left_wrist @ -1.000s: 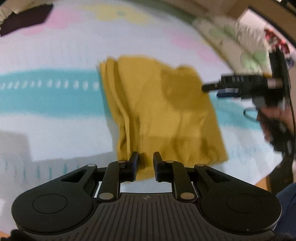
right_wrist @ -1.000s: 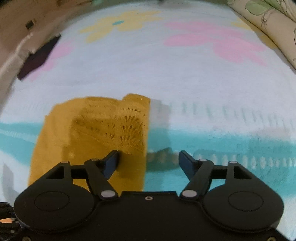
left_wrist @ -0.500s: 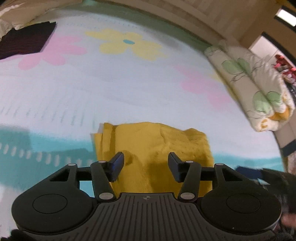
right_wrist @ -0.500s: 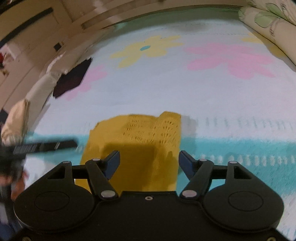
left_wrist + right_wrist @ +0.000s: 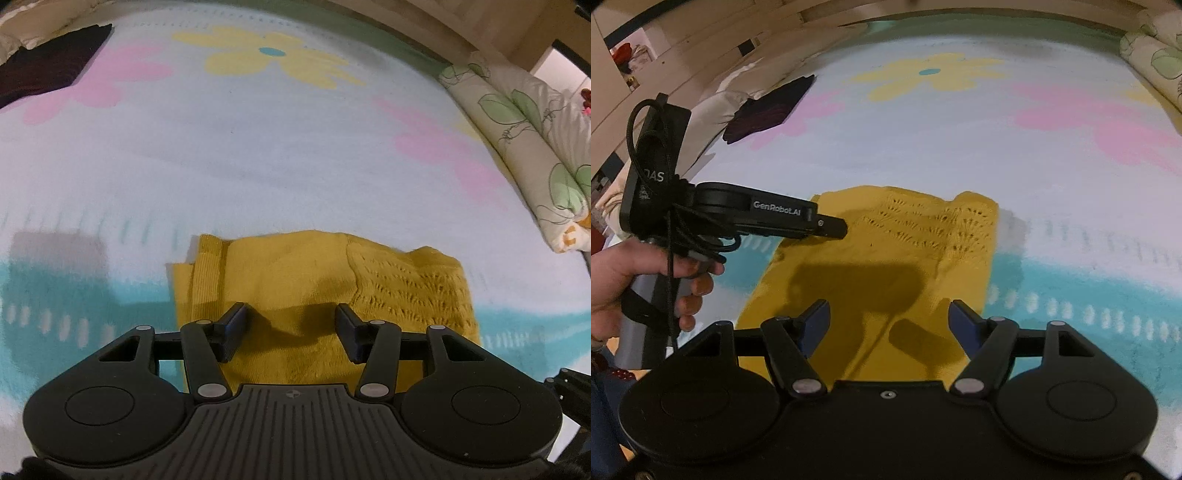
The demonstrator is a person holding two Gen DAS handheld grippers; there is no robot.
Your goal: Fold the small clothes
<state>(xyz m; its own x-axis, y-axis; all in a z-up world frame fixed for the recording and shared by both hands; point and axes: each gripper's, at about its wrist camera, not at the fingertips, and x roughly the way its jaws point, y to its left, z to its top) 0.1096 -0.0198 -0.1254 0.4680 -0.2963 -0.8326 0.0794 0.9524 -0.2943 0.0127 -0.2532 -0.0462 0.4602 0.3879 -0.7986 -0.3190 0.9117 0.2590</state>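
A mustard-yellow knitted garment (image 5: 314, 269) lies folded flat on the flowered bed cover (image 5: 258, 155). It has a ribbed band at its left edge and a lace pattern on its right side. My left gripper (image 5: 291, 325) hovers open over the garment's near edge, with nothing pinched between its fingers. In the right wrist view the same garment (image 5: 905, 251) lies ahead. The left gripper (image 5: 831, 227) reaches in from the left above the garment's far left corner. My right gripper (image 5: 890, 317) is open above the near part of the cloth and casts a shadow on it.
A dark garment (image 5: 48, 74) lies at the far left of the cover, also visible in the right wrist view as the dark garment (image 5: 768, 110). A rolled floral quilt (image 5: 535, 147) lines the right side. A person's hand (image 5: 646, 273) holds the left gripper's handle.
The left gripper's jaws, nearly shut at the garment's near edge a second ago, now stand wide. Both grippers have drawn back, and the garment lies lower in both views.
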